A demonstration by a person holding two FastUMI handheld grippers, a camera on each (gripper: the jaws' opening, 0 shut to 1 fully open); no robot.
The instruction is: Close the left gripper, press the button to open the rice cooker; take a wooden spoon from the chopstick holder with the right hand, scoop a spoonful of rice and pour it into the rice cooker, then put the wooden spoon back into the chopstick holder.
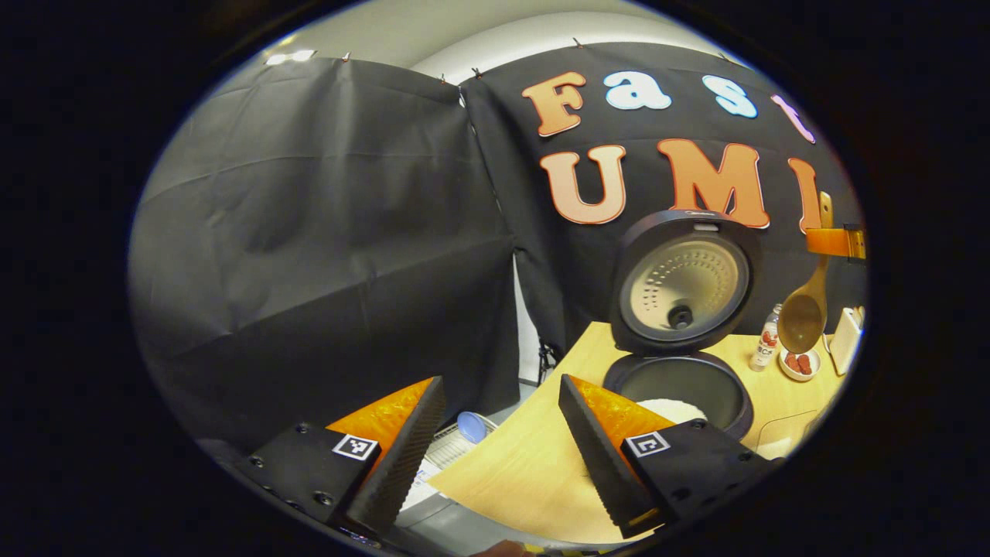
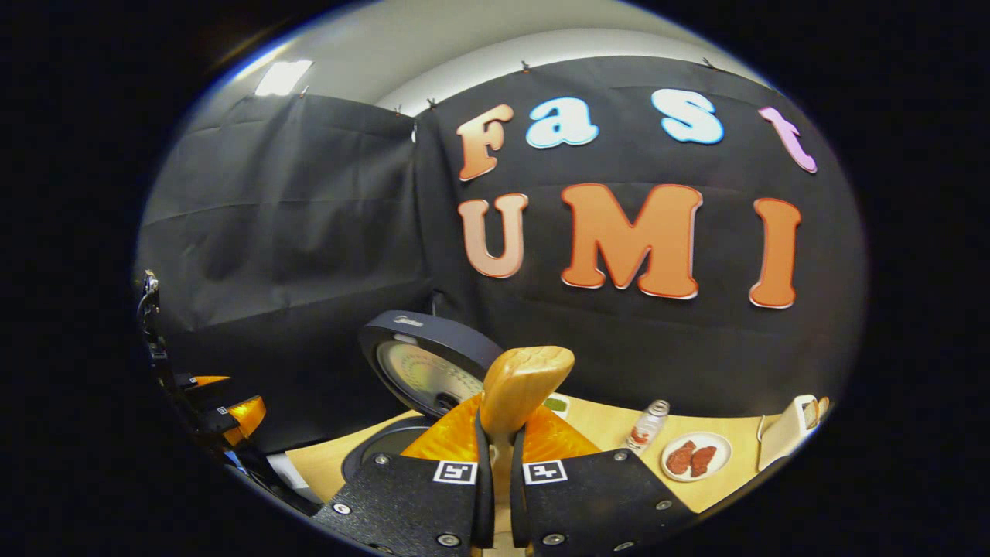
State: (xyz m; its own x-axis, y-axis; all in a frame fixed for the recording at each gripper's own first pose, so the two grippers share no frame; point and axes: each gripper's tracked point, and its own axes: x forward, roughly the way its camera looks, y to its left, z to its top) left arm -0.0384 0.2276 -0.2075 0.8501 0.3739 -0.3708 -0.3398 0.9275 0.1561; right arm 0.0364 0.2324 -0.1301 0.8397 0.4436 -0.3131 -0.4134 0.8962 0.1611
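The rice cooker (image 1: 679, 325) stands open on the wooden table (image 1: 534, 472), its lid (image 1: 682, 282) upright; white rice (image 1: 671, 408) lies in the pot. My left gripper (image 1: 501, 381) hangs open and holds nothing, off the table's left edge. To the right of the cooker, my right gripper (image 1: 835, 241) is shut on the wooden spoon (image 1: 803, 319), whose bowl hangs down above a small dish. In the right gripper view the spoon's handle end (image 2: 526, 383) rises between the fingers of the right gripper (image 2: 503, 424), with the cooker lid (image 2: 424, 371) ahead to the left and the left gripper (image 2: 226, 414) at the far left.
A small bottle (image 1: 767, 344), a dish with red pieces (image 1: 800, 363) and a white holder (image 1: 847, 339) stand at the table's back right. A clear container (image 1: 781, 437) sits near the cooker's right. Beyond the table's left edge, a blue item (image 1: 470, 425) rests on a white rack.
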